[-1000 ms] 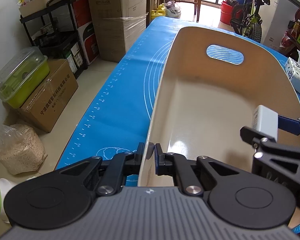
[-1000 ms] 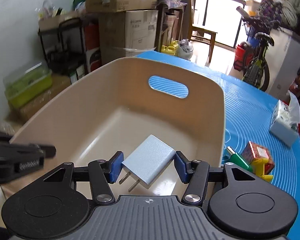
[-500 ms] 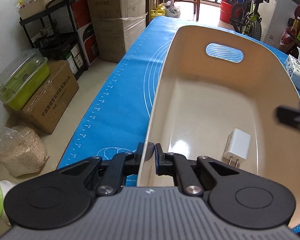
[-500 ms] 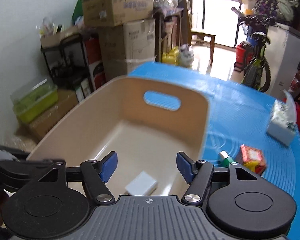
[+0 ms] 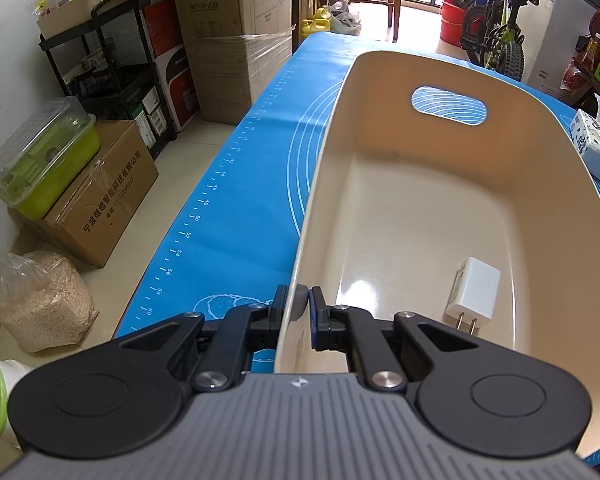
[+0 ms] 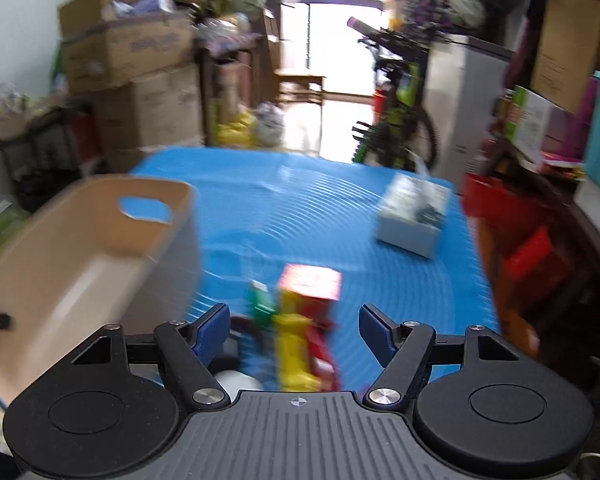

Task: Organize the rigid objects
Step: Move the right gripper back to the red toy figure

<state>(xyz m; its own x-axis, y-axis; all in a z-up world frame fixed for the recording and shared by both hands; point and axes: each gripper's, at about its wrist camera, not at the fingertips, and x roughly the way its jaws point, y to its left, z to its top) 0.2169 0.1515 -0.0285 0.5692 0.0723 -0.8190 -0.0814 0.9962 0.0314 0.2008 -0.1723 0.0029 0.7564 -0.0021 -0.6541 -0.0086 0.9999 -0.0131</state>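
Note:
My left gripper (image 5: 299, 304) is shut on the near left rim of the beige bin (image 5: 432, 208), one finger outside the wall and one inside. A white charger plug (image 5: 474, 294) lies on the bin floor at the near right. My right gripper (image 6: 294, 330) is open and empty, above the blue mat to the right of the bin (image 6: 80, 248). Below it lie a red box (image 6: 312, 282), a yellow and red toy (image 6: 296, 352) and a green piece (image 6: 262, 306), all blurred.
A tissue box (image 6: 412, 220) sits on the blue mat (image 6: 300, 208) at the far right. The table's left edge (image 5: 188, 224) drops to the floor, where cardboard boxes (image 5: 100, 192) and a shelf stand. A bicycle (image 5: 496, 32) stands behind the table.
My right gripper opened and let the white charger fall into the bin, then swung right out of the bin to above the small objects on the mat. The left gripper has not moved.

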